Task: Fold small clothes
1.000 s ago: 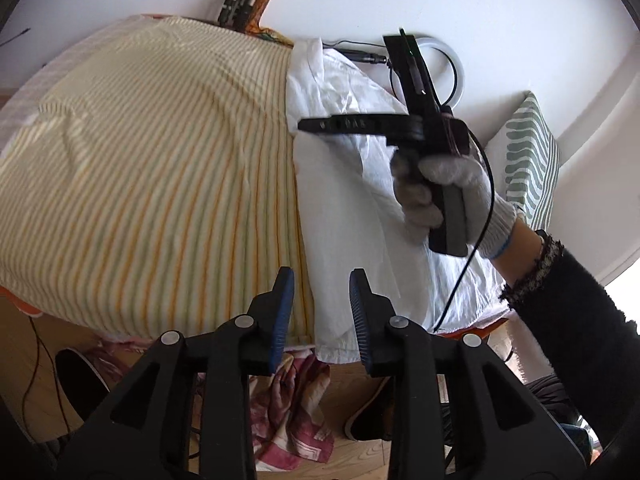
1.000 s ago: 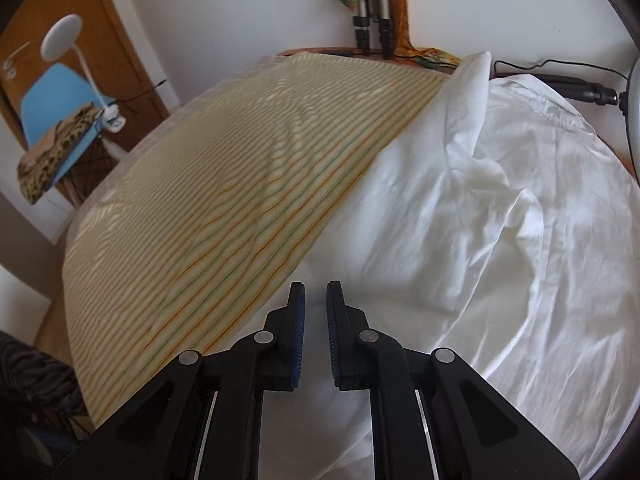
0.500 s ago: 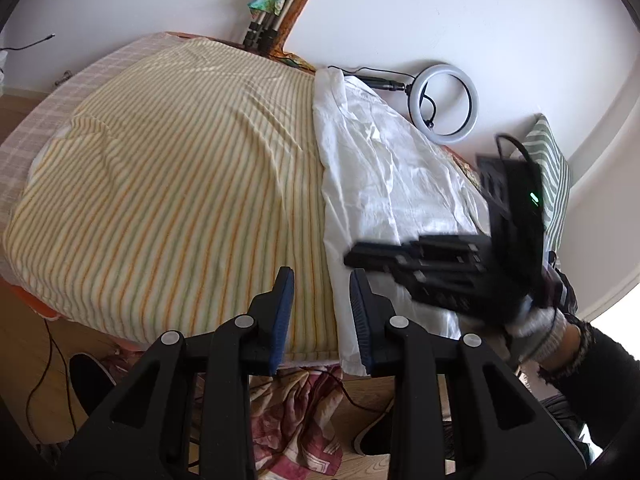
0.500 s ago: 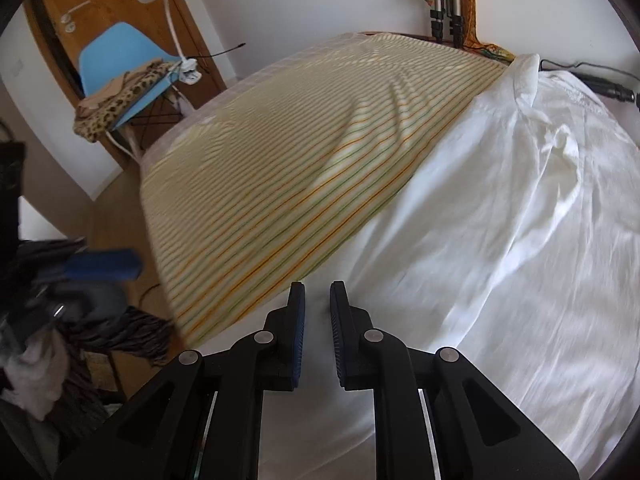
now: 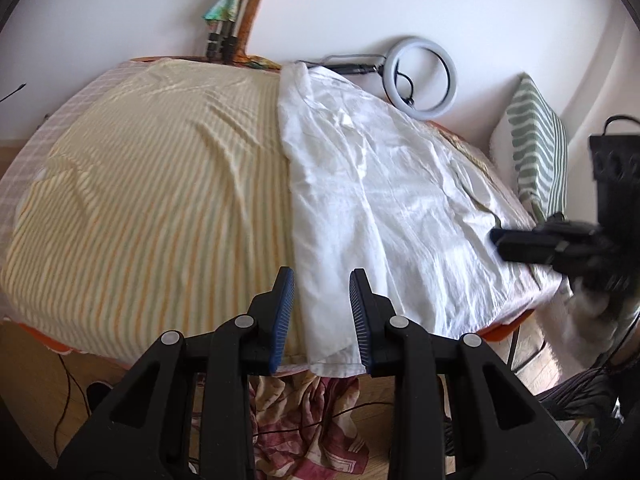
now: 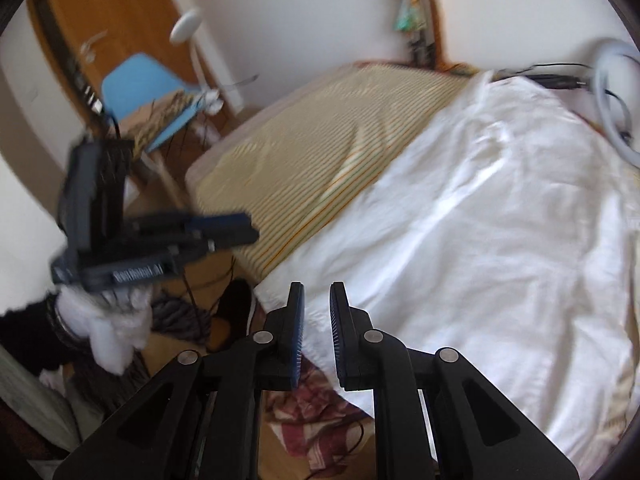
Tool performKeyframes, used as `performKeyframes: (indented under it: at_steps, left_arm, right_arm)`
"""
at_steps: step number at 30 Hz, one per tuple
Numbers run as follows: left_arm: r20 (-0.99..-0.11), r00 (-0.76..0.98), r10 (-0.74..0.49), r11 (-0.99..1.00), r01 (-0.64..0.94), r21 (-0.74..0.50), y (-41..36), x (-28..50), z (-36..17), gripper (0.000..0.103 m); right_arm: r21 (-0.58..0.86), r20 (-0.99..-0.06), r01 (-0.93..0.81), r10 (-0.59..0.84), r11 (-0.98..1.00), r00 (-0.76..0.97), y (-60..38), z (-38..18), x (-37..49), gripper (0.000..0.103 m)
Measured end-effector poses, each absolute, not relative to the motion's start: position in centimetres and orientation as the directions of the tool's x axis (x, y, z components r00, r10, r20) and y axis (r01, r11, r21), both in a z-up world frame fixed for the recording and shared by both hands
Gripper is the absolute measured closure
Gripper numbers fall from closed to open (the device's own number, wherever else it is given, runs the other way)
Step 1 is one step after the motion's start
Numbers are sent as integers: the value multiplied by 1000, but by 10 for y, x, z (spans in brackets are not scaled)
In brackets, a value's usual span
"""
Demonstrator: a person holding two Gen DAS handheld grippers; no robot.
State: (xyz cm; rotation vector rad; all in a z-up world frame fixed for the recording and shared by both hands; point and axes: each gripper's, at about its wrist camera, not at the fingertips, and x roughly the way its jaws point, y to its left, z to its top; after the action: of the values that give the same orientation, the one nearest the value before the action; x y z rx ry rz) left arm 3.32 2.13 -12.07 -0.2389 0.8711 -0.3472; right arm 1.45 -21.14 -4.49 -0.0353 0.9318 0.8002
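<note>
A white garment (image 5: 384,208) lies spread flat over the right half of a bed with a yellow striped sheet (image 5: 160,208); its near hem hangs over the bed's front edge. It also shows in the right wrist view (image 6: 480,240). My left gripper (image 5: 322,280) is open and empty, held above the garment's near left corner. My right gripper (image 6: 317,296) has its jaws a small gap apart and holds nothing, above the garment's near hem. Each gripper shows in the other's view, the right (image 5: 560,246) at the garment's right edge, the left (image 6: 160,240) off the bed's left.
A ring light (image 5: 422,76) and a green striped cushion (image 5: 538,148) lie at the bed's far right. A red patterned cloth (image 5: 308,420) lies on the floor below the front edge. A blue chair (image 6: 148,96) and white lamp (image 6: 186,28) stand by the door.
Both grippers have pulled back from the bed toward its front edge. The right gripper moved from over the garment to its right side and opened slightly.
</note>
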Motion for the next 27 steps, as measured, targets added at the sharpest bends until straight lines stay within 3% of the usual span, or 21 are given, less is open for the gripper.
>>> performKeyframes:
  at_steps: [4,8,11,14,27]
  left_arm:
    - [-728,556,-401,916,232,-326,-1,36,-128,75]
    - [-702,562,-437,899,278,-337,-23,30,-124,75]
    - [-694,549,-465,884,318,-342,-46,28,-122,75]
    - [-699,515,-496,866,352,-355,-71,30,-123,63]
    - [-719,408,-564,802,478,-358,-174,28,-128,62]
  right_arm:
    - [300,-686,-522,561,798,464,-271,-27,8,83]
    - [284,-661,-398,479,872,578,-338,-16,3,71]
    - [289,-653,-304,419,908,632,-381,-17,6,70]
    - [300,-656,-210,361,931,663,-417,-22,8,69]
    - [295,-743,90,169,951,648,-575,-73,14,64]
